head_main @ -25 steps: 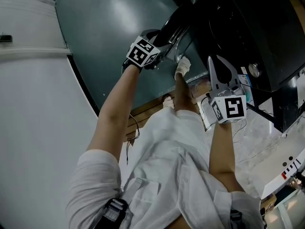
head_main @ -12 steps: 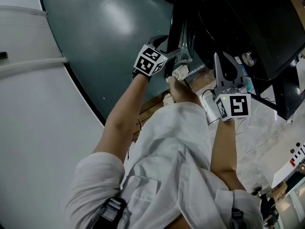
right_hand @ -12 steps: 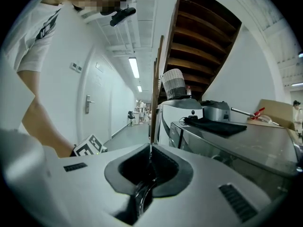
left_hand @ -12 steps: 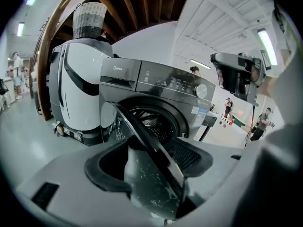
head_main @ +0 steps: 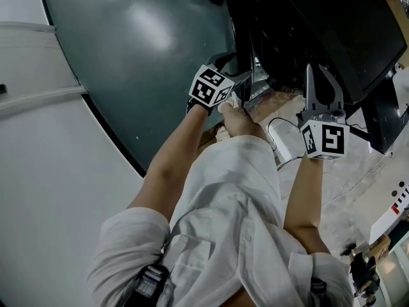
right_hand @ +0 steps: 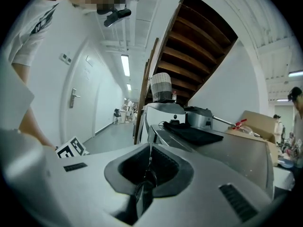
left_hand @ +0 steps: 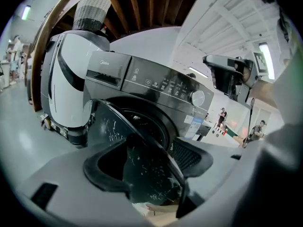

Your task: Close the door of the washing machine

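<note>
faces a dark front-loading washing machine (left_hand: 156,86) with its drum mouth exposed. finds the round glass door (left_hand: 142,155) swung out, seen edge-on in the left gripper view and well apart from the front panel (so neither seated nor latched). judging from that gap: barely under way at best, with the whole swing home and the last press onto the latch left to do. has the left tongs (left_hand: 151,169) spread wide and straddling the door's free edge, one jaw either side of the rim; shows neither jaw plainly pressing on it, so reads as a loose bracket, not a clamp. holds the right tongs (head_main: 321,82) off to the side, clear of the door, jaws together on nothing and touching nothing that can be made out.
</note>
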Demonstrator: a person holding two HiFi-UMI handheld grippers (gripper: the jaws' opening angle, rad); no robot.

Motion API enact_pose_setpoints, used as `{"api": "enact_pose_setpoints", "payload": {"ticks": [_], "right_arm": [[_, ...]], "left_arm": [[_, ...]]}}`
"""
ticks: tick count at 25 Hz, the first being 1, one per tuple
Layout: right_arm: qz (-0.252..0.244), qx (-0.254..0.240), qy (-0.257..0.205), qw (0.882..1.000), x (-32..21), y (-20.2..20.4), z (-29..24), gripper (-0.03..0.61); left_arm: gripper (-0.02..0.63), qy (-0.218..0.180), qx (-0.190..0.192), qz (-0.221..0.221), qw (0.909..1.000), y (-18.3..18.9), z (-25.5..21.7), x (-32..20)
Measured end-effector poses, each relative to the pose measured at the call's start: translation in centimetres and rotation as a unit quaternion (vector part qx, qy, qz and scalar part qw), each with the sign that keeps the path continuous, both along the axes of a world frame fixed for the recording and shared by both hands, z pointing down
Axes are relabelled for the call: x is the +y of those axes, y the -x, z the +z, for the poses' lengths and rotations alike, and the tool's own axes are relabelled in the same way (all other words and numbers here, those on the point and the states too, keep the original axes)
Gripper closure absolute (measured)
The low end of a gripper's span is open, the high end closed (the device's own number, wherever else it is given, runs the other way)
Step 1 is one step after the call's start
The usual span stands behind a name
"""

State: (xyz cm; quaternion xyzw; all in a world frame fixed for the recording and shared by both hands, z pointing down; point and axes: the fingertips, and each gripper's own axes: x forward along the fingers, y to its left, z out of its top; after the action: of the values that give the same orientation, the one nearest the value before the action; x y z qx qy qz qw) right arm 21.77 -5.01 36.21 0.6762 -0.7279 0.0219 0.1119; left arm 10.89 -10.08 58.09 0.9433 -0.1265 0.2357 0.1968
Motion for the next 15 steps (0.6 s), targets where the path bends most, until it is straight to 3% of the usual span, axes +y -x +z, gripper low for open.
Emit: {"api": "enact_pose_setpoints", "payload": {"ticks": [9,15], "right_arm": [[0.048,0.013,-0.009,0.999,-0.4,-5.7,-1.4,0.546],[0.038,0.006,-0.026,0.999,-1.6,-7.2,-1.9,0.545]], "left_arm": [[0.28,0.006,0.019,-0.002,0.9998,-3.3,-0.4,1.0],[0.27,-0.001,0.016,0.016,0.9997,-5.8,-0.4,1.4]]}}
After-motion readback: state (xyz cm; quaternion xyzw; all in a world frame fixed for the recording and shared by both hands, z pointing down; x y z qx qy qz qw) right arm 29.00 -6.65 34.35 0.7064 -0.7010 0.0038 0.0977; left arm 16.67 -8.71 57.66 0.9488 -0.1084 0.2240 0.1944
